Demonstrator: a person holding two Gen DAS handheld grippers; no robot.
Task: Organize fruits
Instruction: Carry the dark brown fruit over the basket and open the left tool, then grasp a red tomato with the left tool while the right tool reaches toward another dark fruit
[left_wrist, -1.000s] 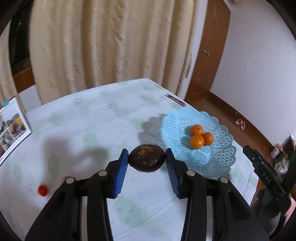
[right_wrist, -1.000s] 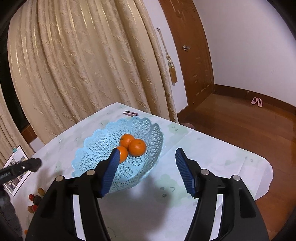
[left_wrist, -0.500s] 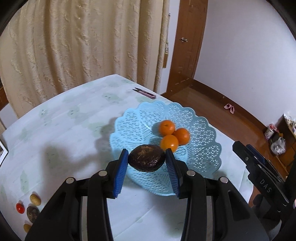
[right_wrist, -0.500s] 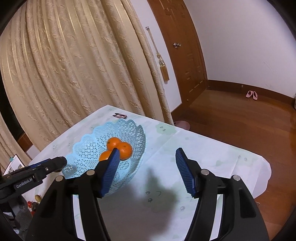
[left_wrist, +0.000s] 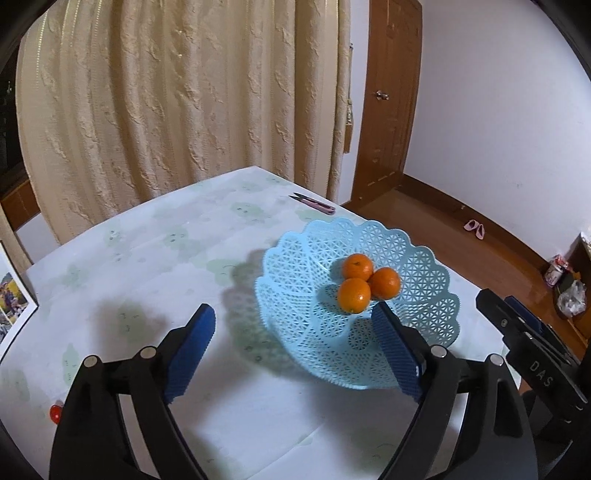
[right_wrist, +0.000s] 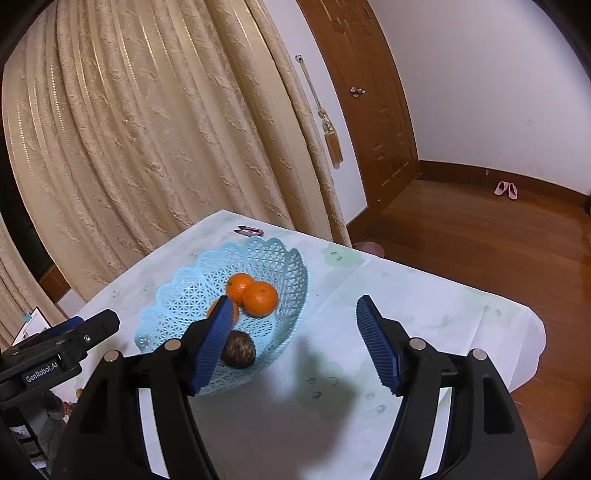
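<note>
Lay in blue lattice basket (right_wrist: 291, 280): three oranges (right_wrist: 260, 298), dark brown fruit (right_wrist: 239, 349) at near wall. Left gripper (left_wrist: 293, 341): jaws opening, nothing between. Right gripper (right_wrist: 291, 341): jaws opening, empty, its left finger hid part of basket. Beyond basket: pink clippers (left_wrist: 314, 201) on pale printed tablecloth (left_wrist: 147, 266), beige curtain (left_wrist: 177, 96).

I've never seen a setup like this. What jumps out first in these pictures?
The pale blue lattice basket near the table's corner, with three bright oranges clustered in it and a dark brown fruit at its near side. Framing each view are black grippers with blue fingers, both empty, jaws opening.
</note>
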